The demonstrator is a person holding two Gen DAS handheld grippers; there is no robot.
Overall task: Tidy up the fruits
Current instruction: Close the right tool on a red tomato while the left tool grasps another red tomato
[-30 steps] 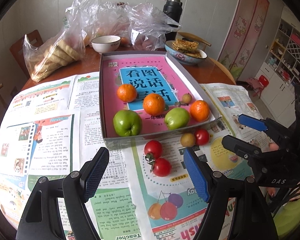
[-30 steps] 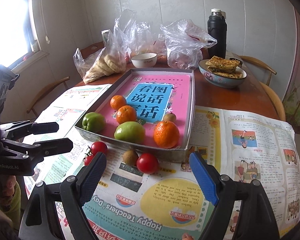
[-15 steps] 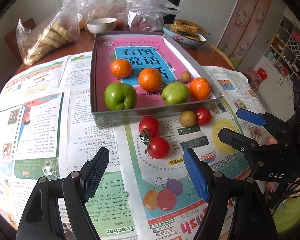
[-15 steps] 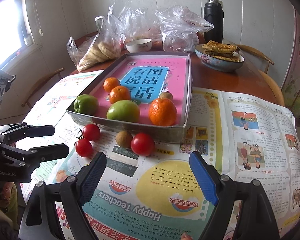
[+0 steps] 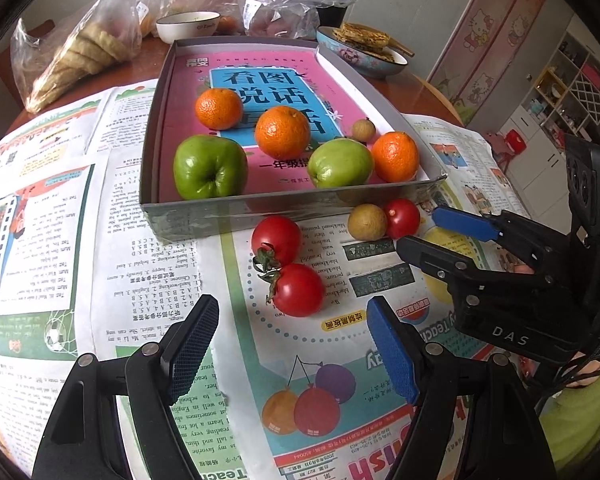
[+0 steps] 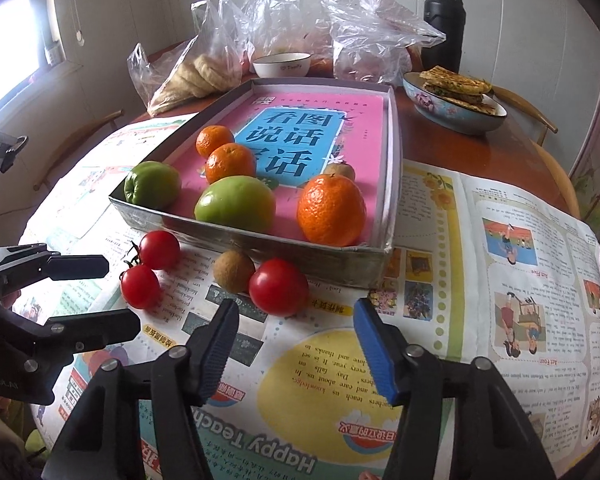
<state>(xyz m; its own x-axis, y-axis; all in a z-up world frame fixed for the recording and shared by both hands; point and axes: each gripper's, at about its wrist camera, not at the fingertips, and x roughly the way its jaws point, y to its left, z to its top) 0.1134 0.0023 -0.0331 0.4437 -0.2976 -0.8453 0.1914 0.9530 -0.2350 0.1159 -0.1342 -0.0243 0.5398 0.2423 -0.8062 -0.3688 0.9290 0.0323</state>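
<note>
A shallow grey box [image 5: 260, 210] with a pink book inside holds three oranges [image 5: 282, 132], two green apples [image 5: 210, 166] and a small brown fruit [image 5: 363, 129]. On the newspaper in front lie a joined pair of tomatoes [image 5: 298, 290], a brown fruit [image 5: 367, 222] and a single tomato [image 5: 401, 218]. My left gripper [image 5: 292, 344] is open, just short of the tomato pair. My right gripper [image 6: 294, 346] is open, just short of the single tomato [image 6: 278, 286]; the brown fruit [image 6: 234, 271] and the tomato pair [image 6: 140, 286] lie to its left.
Newspapers [image 6: 480, 280] cover the round wooden table. Behind the box stand plastic bags of food [image 6: 196, 76], a white bowl [image 6: 282, 65], a blue bowl of flatbread [image 6: 454, 98] and a black flask [image 6: 444, 26]. Each gripper shows in the other's view [image 5: 480, 240].
Both grippers have moved forward and down toward the loose fruit in front of the box. Both stay open. No fruit has moved.
</note>
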